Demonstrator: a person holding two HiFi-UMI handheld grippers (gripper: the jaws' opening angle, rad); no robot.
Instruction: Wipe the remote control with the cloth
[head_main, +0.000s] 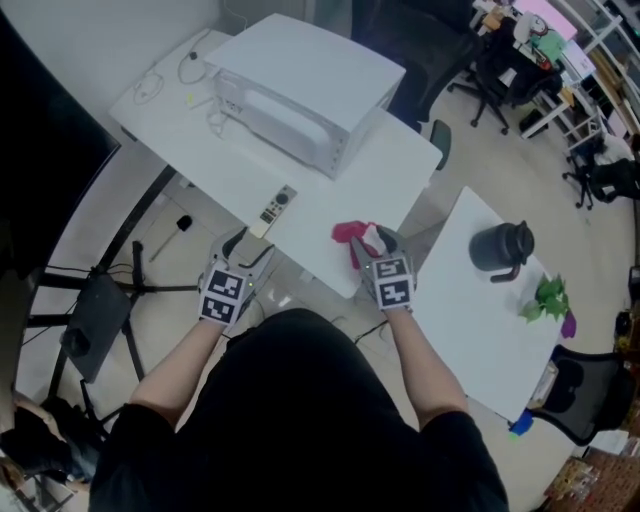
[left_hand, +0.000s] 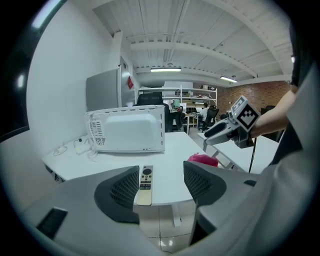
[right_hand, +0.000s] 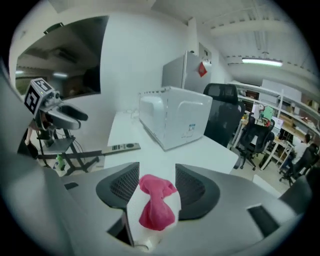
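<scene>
A slim pale remote control (head_main: 278, 208) lies near the front edge of the white table (head_main: 200, 160). My left gripper (head_main: 243, 250) hovers open just short of that edge. In the left gripper view the remote (left_hand: 144, 185) shows beyond and between the jaws, untouched. A bunched pink cloth (head_main: 350, 236) rests on the table's front right corner. My right gripper (head_main: 372, 243) stands open around it. In the right gripper view the cloth (right_hand: 156, 202) lies on the table between the spread pads, which do not squeeze it.
A white microwave-like appliance (head_main: 300, 95) fills the back of the table, with cables (head_main: 190, 70) to its left. To the right a second white table (head_main: 470, 330) bears a dark kettle (head_main: 500, 248) and a green plant (head_main: 548, 297). A stand (head_main: 100, 300) is on the floor at the left.
</scene>
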